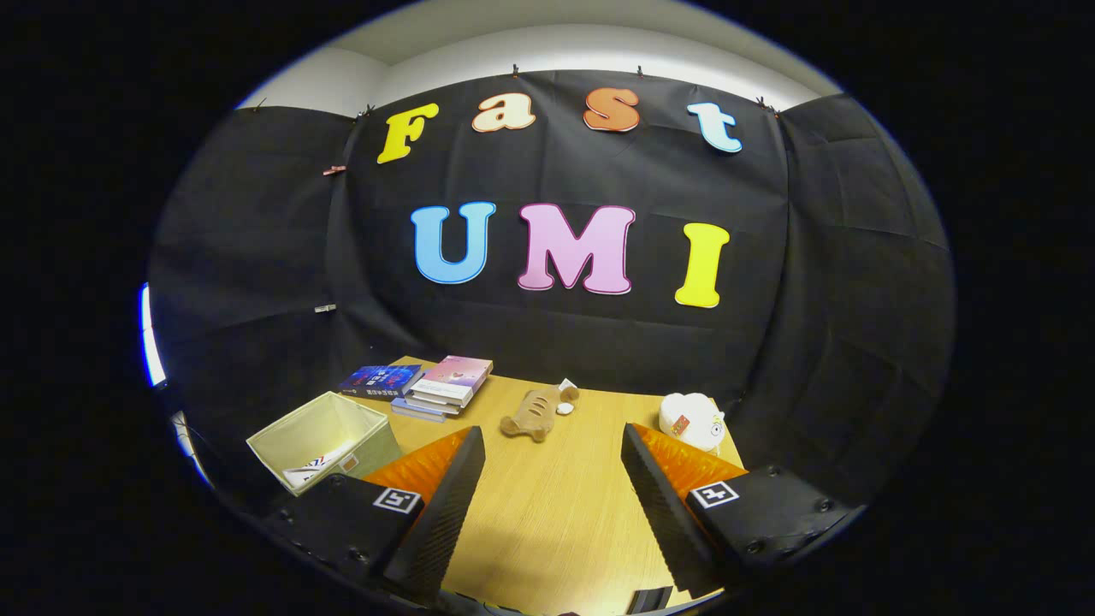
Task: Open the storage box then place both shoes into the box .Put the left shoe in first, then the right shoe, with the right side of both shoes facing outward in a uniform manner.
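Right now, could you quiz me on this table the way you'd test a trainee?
1. True or false: the gripper is open with nothing between its fingers.
2. What lies beyond the fingers, mid-table? A) brown plush B) mug C) shoe
3. Fill in: the books lie just behind the open ____.

Key: 1 true; 2 A; 3 box.

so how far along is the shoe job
Done: the box beside the left finger already stands open, something pale lying inside; whether that is a shoe is unclear. In hand: nothing, the tongs are open over bare table. Left: confirming and placing the shoes.
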`<state>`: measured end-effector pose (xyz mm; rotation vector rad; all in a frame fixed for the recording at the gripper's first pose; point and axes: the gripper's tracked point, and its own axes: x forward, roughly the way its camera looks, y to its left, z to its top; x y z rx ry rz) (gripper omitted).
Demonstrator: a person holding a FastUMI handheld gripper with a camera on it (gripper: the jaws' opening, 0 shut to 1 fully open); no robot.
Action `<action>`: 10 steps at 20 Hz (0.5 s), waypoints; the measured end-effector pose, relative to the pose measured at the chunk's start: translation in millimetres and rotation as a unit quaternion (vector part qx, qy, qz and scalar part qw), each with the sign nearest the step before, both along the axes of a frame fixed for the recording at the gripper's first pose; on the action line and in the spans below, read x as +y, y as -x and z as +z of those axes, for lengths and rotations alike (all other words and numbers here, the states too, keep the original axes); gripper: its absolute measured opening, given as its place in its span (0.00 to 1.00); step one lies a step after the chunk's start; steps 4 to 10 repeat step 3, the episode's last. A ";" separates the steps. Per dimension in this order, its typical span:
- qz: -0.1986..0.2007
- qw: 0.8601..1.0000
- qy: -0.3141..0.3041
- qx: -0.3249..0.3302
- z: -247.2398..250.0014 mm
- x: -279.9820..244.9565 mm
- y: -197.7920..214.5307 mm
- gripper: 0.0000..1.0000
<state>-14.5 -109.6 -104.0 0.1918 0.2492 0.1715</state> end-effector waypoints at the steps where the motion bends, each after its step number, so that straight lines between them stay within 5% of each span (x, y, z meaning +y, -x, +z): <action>1: 0.005 1.000 0.001 -0.004 0.6 -3.4 1.0 0.98; 10: 0.012 1.000 -0.003 -0.011 2.6 -9.7 2.9 0.97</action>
